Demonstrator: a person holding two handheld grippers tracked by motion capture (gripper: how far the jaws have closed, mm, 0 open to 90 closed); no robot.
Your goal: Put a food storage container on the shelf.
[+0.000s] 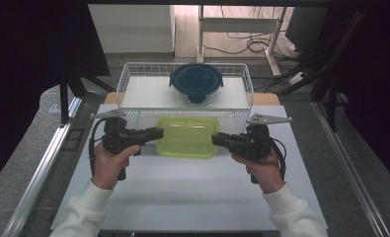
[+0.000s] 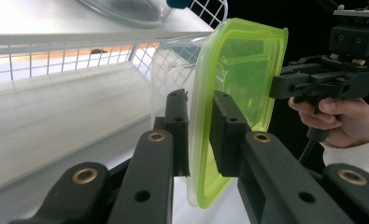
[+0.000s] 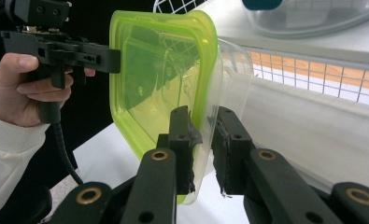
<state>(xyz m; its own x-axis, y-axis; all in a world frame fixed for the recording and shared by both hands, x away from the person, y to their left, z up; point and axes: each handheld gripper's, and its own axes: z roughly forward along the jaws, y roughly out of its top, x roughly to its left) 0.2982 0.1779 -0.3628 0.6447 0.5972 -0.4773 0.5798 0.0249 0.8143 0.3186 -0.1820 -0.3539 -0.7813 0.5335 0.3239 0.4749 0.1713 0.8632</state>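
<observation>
**Lidded container gripped at both ends, beside the wire basket**

The left gripper (image 1: 153, 134) is clamping the left rim of the green-lidded container (image 1: 188, 137); the left gripper view is showing its jaws pressed on either side of the lid's edge (image 2: 202, 140), one on top and one beneath; the right gripper (image 1: 219, 139) is clamping the opposite rim in the same manner, its jaws closed on the lid and the clear wall below it (image 3: 202, 135). The container is sitting level between the two grippers, over the middle of the table (image 1: 182, 197) toward its far edge, just in front of the white wire basket (image 1: 133, 79); whether its base is touching the table cannot be told. Inside the basket a round clear bowl with a dark blue lid (image 1: 196, 82) is resting near the far wall, right of centre. The person's left hand (image 1: 111, 163) and right hand (image 1: 261, 168) are gripping the handles, white sleeves entering from the near edge of the table.
</observation>
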